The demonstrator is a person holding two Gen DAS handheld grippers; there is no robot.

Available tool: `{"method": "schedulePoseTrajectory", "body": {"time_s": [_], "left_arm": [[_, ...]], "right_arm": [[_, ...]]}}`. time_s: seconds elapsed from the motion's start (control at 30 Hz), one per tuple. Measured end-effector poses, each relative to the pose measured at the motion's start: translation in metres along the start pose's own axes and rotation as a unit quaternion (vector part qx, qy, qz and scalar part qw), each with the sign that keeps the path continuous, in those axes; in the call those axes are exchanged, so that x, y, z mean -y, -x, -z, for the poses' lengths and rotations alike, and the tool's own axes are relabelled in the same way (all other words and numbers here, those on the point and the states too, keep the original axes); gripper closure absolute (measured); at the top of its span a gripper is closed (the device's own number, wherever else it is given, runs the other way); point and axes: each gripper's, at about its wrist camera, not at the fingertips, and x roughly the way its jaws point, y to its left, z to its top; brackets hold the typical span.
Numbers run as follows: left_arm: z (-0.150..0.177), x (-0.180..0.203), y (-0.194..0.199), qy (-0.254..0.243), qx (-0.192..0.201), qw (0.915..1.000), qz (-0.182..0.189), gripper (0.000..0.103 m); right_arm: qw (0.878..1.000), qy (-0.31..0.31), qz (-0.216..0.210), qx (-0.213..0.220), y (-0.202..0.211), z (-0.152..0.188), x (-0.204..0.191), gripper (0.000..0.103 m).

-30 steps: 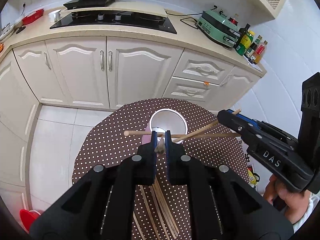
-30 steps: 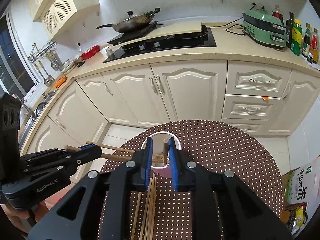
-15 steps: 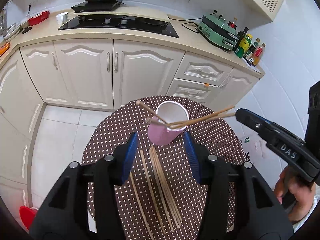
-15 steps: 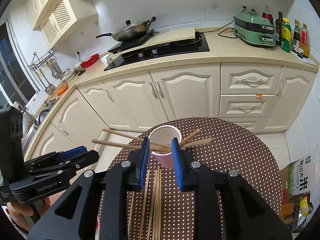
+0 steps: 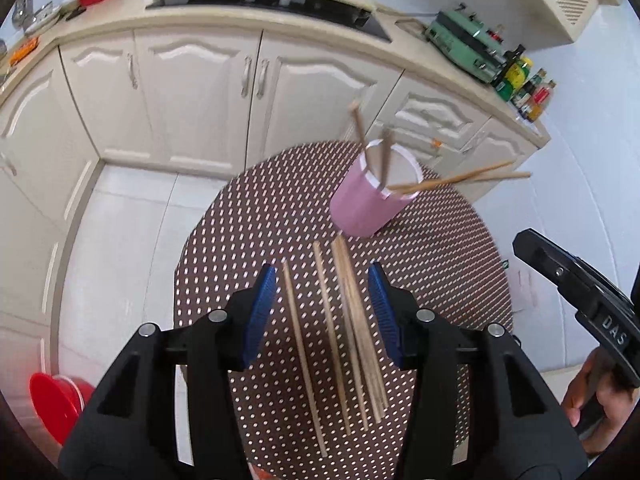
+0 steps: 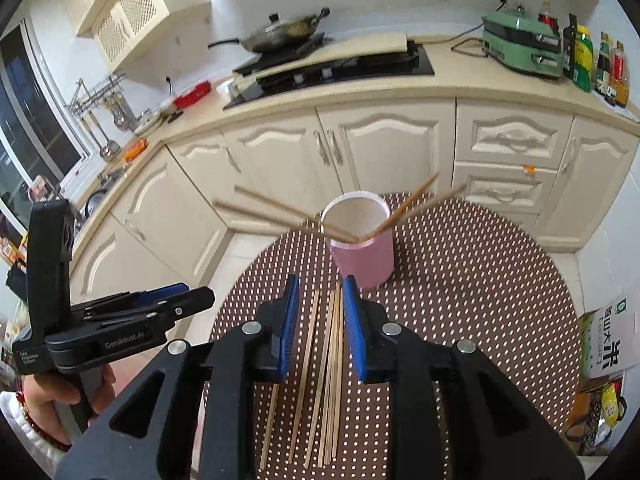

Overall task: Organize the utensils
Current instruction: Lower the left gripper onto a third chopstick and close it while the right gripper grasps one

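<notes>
A pink cup (image 5: 370,204) (image 6: 362,256) stands on the round brown polka-dot table (image 5: 248,240) (image 6: 460,280). Several wooden chopsticks lean out of the cup (image 5: 460,178) (image 6: 272,206). Several more chopsticks lie side by side on the table in front of the cup (image 5: 352,328) (image 6: 330,368). My left gripper (image 5: 322,312) is open and empty above the lying chopsticks. My right gripper (image 6: 320,320) is open and empty above the same chopsticks. Each gripper shows in the other's view, the right one (image 5: 560,276) and the left one (image 6: 160,308).
Cream kitchen cabinets (image 6: 380,148) and a counter with a hob (image 6: 332,72), a pan (image 6: 280,34), a green appliance (image 6: 520,46) and bottles (image 6: 592,64) stand behind the table. A red bucket (image 5: 56,400) sits on the floor at left. A box (image 6: 604,340) is at right.
Both grippers have opened and let go of their chopsticks, which now lean in the cup. Both have pulled back from the cup to above the chopsticks lying on the table.
</notes>
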Motion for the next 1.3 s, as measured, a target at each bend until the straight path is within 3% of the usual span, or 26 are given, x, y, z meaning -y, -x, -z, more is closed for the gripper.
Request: {"method": "schedulePoseTrajectory", "body": {"time_s": [0.23,0.6,0.83,1.3], "left_arm": [[0.019,-0.010,-0.046,0.012,-0.059,0.9981,-0.008,0.055],[0.047,-0.022,-0.124,0.028,-0.150,0.9877,-0.035,0.055],[0.056,-0.026,-0.138,0.028,-0.163,0.9849,-0.052,0.057],[0.046,-0.018,-0.147,0.015,-0.159,0.9852,-0.063,0.057]], "right_arm": [[0.998,0.009,-0.001,-0.059,-0.041,0.025,0.001,0.082],[0.986,-0.004,-0.006,-0.167,-0.111,0.056,0.024,0.082],[0.978,-0.009,-0.010,-0.210,-0.144,0.061,0.032,0.082],[0.973,0.016,0.012,-0.232,-0.176,0.055,0.021,0.082]]}}
